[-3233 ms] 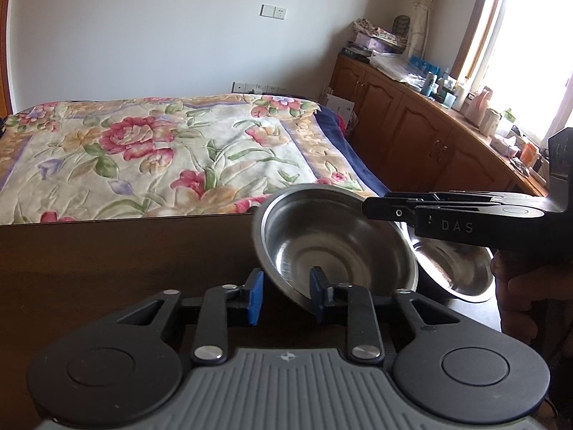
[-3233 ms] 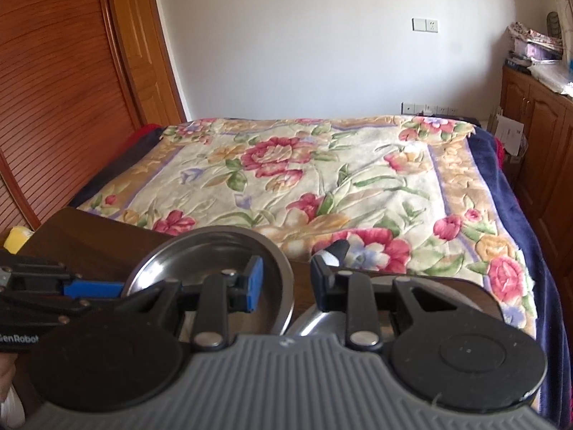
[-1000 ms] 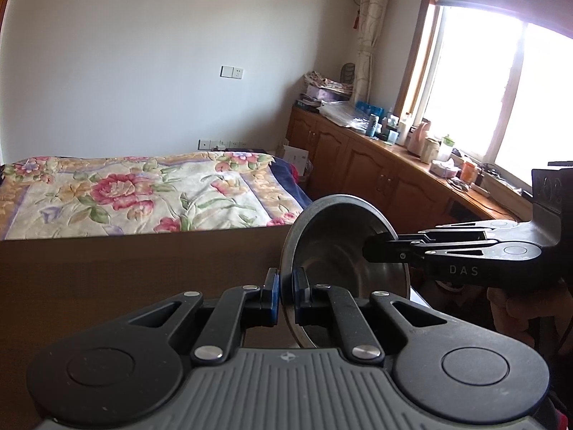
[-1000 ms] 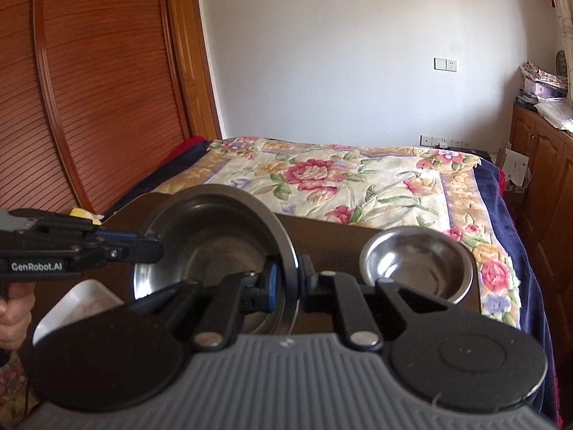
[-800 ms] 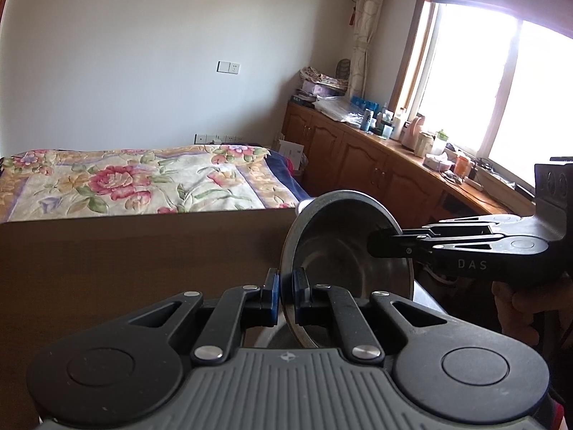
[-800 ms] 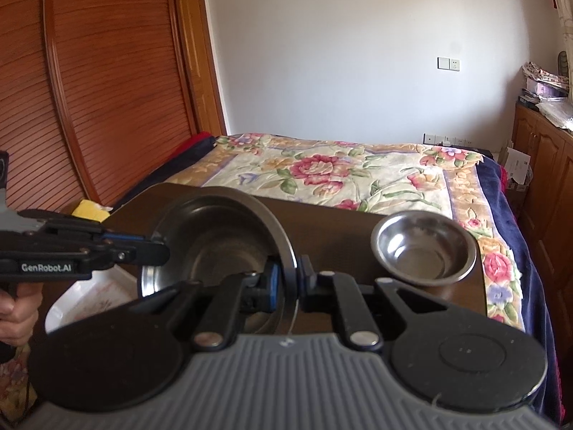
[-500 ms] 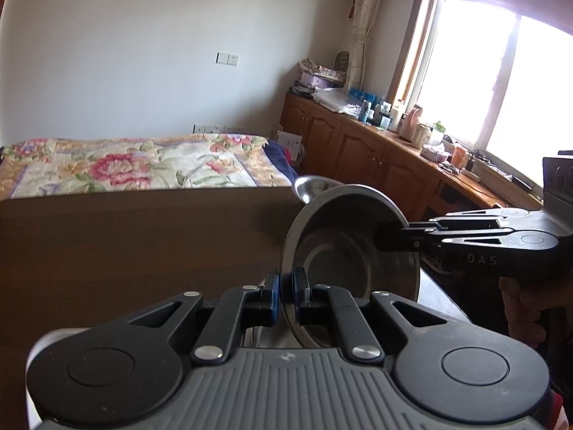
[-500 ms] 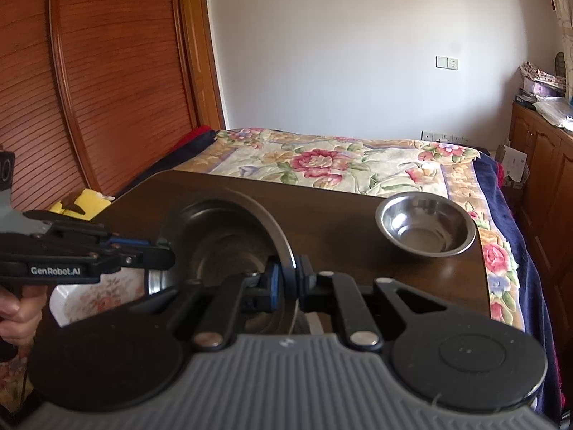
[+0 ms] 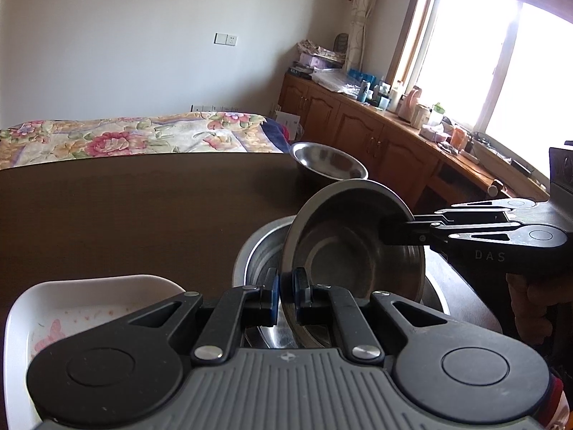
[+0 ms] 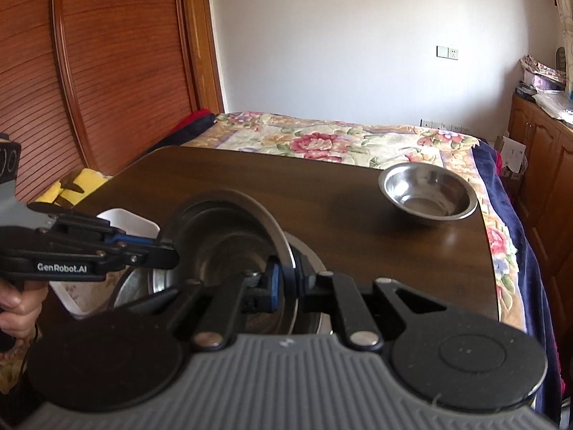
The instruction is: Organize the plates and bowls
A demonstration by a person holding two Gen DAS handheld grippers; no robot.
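A steel bowl (image 9: 352,251) (image 10: 218,243) hangs tilted between both grippers. My left gripper (image 9: 284,292) (image 10: 168,252) is shut on its near-left rim. On the opposite rim my right gripper (image 10: 289,281) (image 9: 386,232) is also shut. Just under the held bowl, a larger steel bowl (image 9: 259,251) (image 10: 313,252) rests on the dark wooden table (image 9: 143,197) (image 10: 286,186). Another small steel bowl (image 9: 327,161) (image 10: 428,190) sits at the table's far right corner. A white floral dish (image 9: 89,304) (image 10: 132,224) lies to the left of the large bowl.
Beyond the table is a bed with a floral quilt (image 10: 322,139). Wooden cabinets with clutter (image 9: 376,132) run along the right wall under a window. A yellow item (image 10: 77,186) lies off the table's left edge. A hand (image 10: 18,304) holds the left gripper.
Both grippers went from open to shut on the bowl's rim, lifted it from the far side, then carried it back and down over the large bowl.
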